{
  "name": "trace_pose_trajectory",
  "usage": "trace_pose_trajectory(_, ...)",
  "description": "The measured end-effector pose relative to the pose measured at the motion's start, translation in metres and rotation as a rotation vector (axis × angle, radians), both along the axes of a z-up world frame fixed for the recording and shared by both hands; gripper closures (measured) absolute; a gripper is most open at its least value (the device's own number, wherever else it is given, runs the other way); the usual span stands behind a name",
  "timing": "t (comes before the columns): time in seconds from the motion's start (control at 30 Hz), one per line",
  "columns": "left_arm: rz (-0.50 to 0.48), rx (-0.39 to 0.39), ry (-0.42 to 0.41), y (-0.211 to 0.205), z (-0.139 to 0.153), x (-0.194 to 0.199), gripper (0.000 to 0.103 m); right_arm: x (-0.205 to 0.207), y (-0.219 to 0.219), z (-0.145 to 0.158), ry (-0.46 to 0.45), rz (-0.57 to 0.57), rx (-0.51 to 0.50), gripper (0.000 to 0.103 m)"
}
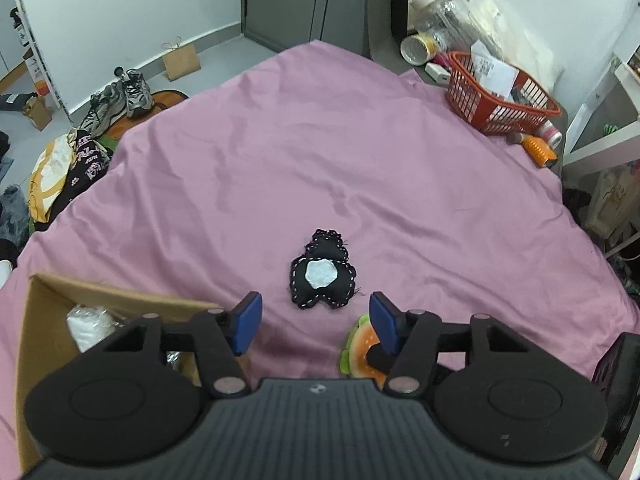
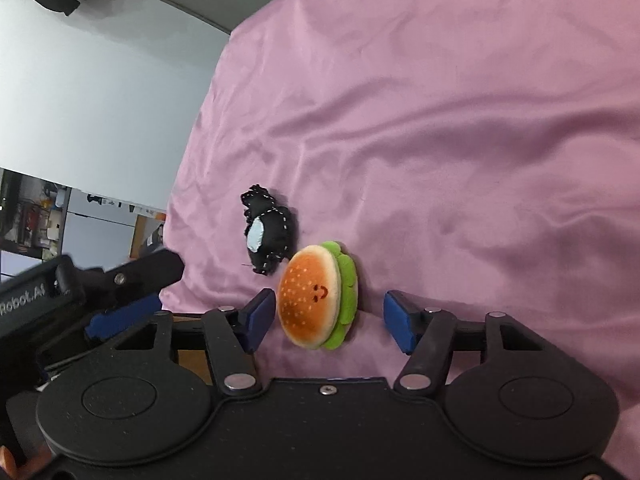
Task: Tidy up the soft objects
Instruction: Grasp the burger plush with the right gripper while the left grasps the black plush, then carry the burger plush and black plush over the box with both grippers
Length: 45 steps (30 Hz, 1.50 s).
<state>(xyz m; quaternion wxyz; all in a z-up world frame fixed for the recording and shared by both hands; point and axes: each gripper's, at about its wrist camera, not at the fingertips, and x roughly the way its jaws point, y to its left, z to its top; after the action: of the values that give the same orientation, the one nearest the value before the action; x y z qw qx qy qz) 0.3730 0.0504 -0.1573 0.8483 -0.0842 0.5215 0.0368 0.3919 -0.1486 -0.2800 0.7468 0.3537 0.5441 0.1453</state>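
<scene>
A black stitched plush with a white patch (image 1: 323, 277) lies on the pink bedsheet (image 1: 320, 152), just ahead of my open left gripper (image 1: 316, 322), which holds nothing. A burger plush (image 1: 360, 346) peeks out behind the left gripper's right finger. In the right wrist view the burger plush (image 2: 316, 296) stands on edge between the blue pads of my open right gripper (image 2: 330, 322), close to the left pad. The black plush (image 2: 267, 236) lies just beyond it. The left gripper (image 2: 120, 300) shows at the left of that view.
An open cardboard box (image 1: 44, 320) with white wrapped items sits on the bed at near left. An orange basket (image 1: 496, 96), bottles and small items crowd the far right corner. Shoes (image 1: 120, 100), bags and clothes lie on the floor to the left.
</scene>
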Motion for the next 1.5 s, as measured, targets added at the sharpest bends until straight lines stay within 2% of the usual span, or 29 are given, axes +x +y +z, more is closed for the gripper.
trace_pose_trajectory(0.03, -0.007, 0.001, 0.005, -0.002, -0.002, 0.003, 0.045, 0.001, 0.0, -0.001, 0.004, 0.0, 0.003, 0.046)
trace_pose_trajectory(0.17, -0.027, 0.004, 0.029, -0.007, -0.012, 0.016, 0.049, 0.006, 0.0, -0.006, 0.031, 0.021, -0.002, 0.073)
trace_pose_trajectory(0.27, -0.042, 0.009, 0.046, -0.012, -0.019, 0.022, 0.049, 0.008, -0.004, -0.006, 0.029, 0.024, 0.011, 0.079)
trace_pose_trajectory(0.47, -0.058, 0.012, 0.075, -0.018, -0.036, 0.035, 0.051, 0.012, -0.015, 0.001, -0.006, 0.006, -0.018, 0.081)
trace_pose_trajectory(0.9, -0.078, 0.074, 0.145, -0.028, -0.075, 0.059, 0.051, 0.012, -0.039, 0.01, 0.019, -0.064, -0.066, 0.081)
trace_pose_trajectory(0.93, -0.079, 0.079, 0.146, -0.028, -0.078, 0.06, 0.053, 0.011, -0.039, 0.013, 0.019, -0.066, -0.073, 0.081)
trace_pose_trajectory(1.0, -0.075, 0.109, 0.152, -0.027, -0.08, 0.06, 0.072, 0.009, -0.04, 0.018, 0.018, -0.072, -0.086, 0.081)
trace_pose_trajectory(1.1, -0.059, 0.078, 0.146, -0.019, -0.073, 0.057, 0.078, 0.006, -0.04, 0.027, 0.006, -0.082, -0.099, 0.081)
trace_pose_trajectory(1.5, -0.07, -0.044, 0.012, -0.011, -0.006, 0.021, 0.079, -0.017, -0.023, 0.079, -0.088, -0.12, -0.137, 0.081)
